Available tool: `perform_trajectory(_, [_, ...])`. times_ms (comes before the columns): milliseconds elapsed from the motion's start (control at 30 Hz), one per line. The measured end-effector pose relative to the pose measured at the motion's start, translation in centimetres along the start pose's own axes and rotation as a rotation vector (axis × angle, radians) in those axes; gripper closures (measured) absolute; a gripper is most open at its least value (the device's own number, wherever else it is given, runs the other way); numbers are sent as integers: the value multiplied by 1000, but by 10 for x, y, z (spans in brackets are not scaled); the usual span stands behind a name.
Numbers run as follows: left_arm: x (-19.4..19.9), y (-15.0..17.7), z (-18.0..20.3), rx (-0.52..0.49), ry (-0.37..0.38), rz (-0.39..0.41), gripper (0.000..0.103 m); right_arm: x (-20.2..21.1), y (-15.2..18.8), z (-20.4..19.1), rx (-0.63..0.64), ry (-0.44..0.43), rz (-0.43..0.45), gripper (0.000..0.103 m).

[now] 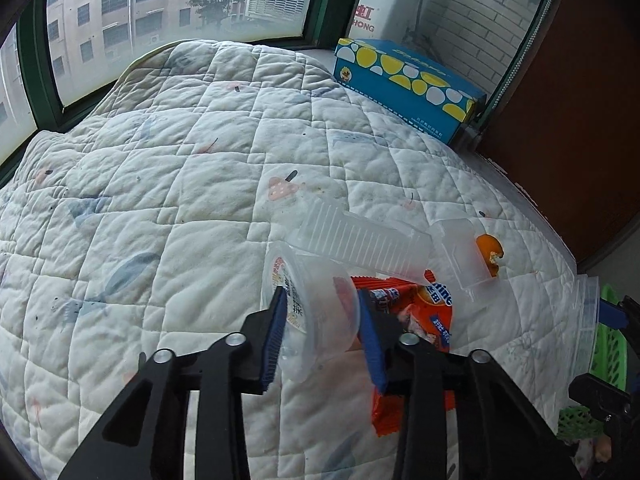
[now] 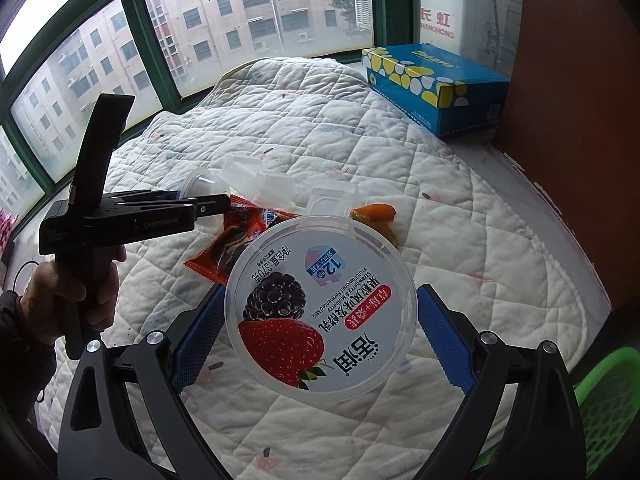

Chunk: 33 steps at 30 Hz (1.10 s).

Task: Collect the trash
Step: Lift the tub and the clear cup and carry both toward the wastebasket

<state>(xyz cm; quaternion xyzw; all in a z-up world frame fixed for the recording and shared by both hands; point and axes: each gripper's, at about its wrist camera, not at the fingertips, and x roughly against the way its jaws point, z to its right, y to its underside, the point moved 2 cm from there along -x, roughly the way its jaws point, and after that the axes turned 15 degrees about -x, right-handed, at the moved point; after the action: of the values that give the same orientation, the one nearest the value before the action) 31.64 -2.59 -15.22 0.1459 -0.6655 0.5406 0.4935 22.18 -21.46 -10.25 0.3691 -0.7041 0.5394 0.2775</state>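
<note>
Trash lies on the quilt (image 1: 168, 184): the left hand-held gripper (image 1: 322, 334) is clamped on a clear yogurt cup (image 1: 316, 312), while the right hand-held gripper (image 2: 320, 334) grips the printed yogurt lid (image 2: 322, 308); an orange wrapper (image 1: 430, 312), plastic trays (image 1: 364, 242) and orange peel (image 1: 490, 252) sit beyond.

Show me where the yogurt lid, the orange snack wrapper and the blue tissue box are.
yogurt lid (image 2: 320, 312): right wrist view, middle of its printed face.
orange snack wrapper (image 1: 434, 314): left wrist view, on its printed front.
blue tissue box (image 2: 436, 66): right wrist view, on its top face.
</note>
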Motion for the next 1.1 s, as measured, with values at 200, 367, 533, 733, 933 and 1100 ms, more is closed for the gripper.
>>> perform_trajectory(200, [21,6,0,7,-20,26,76,9,3,-3,-12,-13,12,11])
perform_trajectory(367, [52,15,4,8,-35,58,76,22,8,-11,-8,-29,29,11])
perform_trajectory(533, [85,23,12,9,-62,78,76,38,14,-19,-3,-46,48,11])
perform_trajectory(733, [123,35,23,23,-91,99,76,60,21,-26,-2,-63,73,11])
perform_trajectory(933, [157,47,37,22,-122,139,76,83,30,-28,-3,-74,104,11])
perform_trajectory(1100, [179,54,50,25,-122,165,76,102,38,-26,-4,-75,123,11])
